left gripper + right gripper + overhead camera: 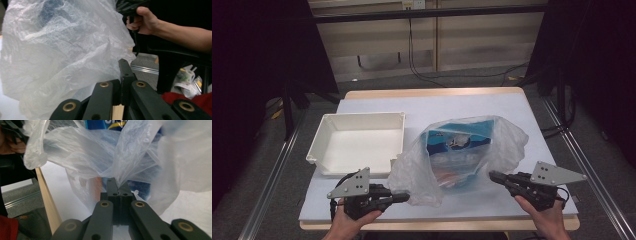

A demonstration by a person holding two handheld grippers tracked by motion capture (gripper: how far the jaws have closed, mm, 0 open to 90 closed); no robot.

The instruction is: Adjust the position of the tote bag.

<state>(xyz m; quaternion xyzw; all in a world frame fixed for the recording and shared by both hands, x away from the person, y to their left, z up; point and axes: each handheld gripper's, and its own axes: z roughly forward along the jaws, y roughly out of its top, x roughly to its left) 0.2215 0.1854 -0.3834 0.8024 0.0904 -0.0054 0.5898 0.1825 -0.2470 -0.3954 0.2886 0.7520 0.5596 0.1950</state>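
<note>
thin crinkled translucent plastic bag [492, 150]; smooth matt white plastic tray [362, 142]; pale wood table edge [432, 93].

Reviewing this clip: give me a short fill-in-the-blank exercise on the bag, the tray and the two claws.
1. Each claw is shut on an edge of the clear plastic ____.
2. The left claw grips its near-left edge; the right claw grips the ____ edge.
3. Inside the plastic bag lies a ____ packet.
4. The white tray stands to the bag's ____ in the high view.

Missing words: bag; right; blue; left
</note>
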